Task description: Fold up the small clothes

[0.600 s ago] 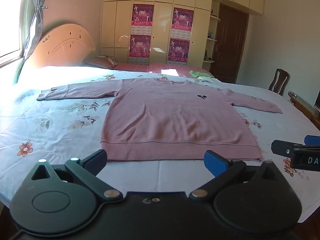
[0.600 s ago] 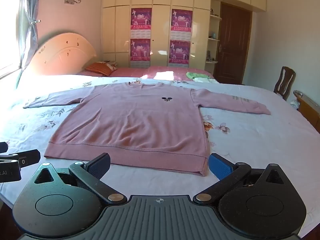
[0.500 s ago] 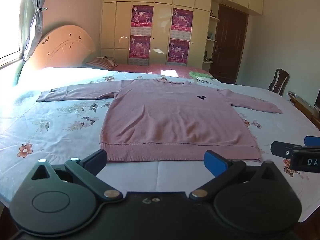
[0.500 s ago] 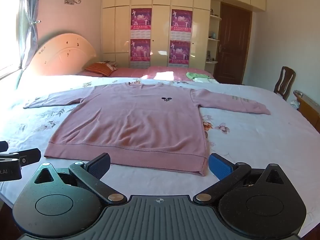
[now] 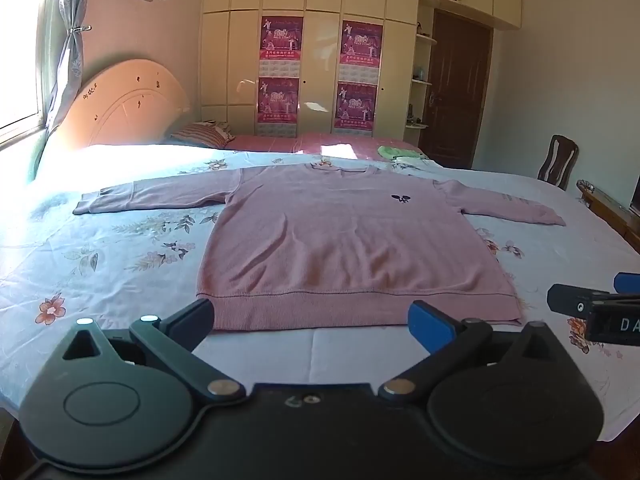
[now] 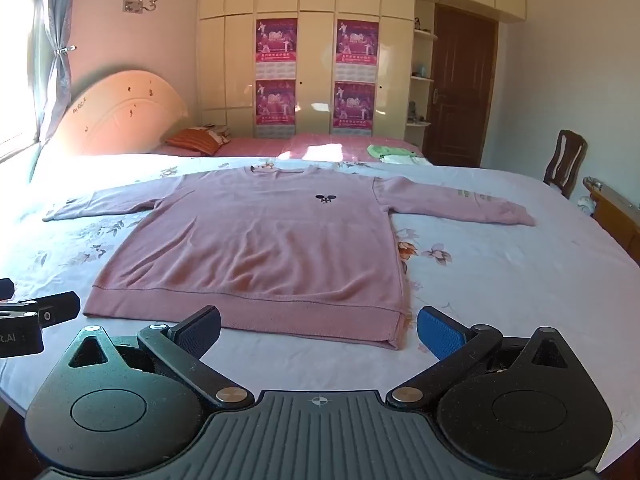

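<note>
A pink long-sleeved sweater (image 5: pixel 344 240) (image 6: pixel 260 248) lies flat and face up on the bed, both sleeves spread out sideways, its hem nearest me. My left gripper (image 5: pixel 316 322) hovers open just in front of the hem, nothing between its fingers. Over the hem's right part my right gripper (image 6: pixel 318 330) is open and empty too. Each gripper shows at the edge of the other's view: the right one (image 5: pixel 592 308) at the right, the left one (image 6: pixel 36 312) at the left.
The bed (image 5: pixel 100 264) has a pale floral sheet and a rounded headboard (image 5: pixel 120 108) at the left. A striped pillow (image 5: pixel 204 134) and green folded cloth (image 5: pixel 400 152) lie at the far side. A wooden chair (image 5: pixel 558 160) and a cabinet edge (image 5: pixel 612 212) stand to the right.
</note>
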{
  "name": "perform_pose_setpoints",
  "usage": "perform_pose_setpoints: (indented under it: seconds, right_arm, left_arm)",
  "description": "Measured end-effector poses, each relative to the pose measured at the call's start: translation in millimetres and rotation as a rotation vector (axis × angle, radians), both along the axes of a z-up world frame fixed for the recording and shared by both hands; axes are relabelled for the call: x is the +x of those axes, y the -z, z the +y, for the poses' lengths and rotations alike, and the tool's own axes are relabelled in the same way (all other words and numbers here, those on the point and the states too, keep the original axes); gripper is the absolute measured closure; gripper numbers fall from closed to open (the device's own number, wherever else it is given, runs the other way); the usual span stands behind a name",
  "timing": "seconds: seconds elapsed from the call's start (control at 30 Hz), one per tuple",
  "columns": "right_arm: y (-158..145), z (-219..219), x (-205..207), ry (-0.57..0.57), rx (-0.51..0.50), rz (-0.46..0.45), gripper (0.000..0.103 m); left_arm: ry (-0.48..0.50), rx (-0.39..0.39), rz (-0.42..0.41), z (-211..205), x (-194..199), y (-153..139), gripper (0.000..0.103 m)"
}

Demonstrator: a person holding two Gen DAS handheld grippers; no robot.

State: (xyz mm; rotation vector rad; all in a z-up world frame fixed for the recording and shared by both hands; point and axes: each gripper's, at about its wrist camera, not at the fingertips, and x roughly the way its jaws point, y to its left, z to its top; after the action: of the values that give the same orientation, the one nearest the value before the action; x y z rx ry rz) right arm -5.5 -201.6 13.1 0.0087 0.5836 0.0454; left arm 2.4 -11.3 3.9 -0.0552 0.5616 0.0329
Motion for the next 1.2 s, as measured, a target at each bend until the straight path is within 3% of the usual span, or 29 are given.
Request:
perform_pose_setpoints:
  seconds: [1.2]
  right_arm:
    - [3.3,-0.7,0.7,0.017,0.008,0.007,0.0]
  left_arm:
    - [0.014,0.024,0.003,-3.3,3.7,3.2,0.0]
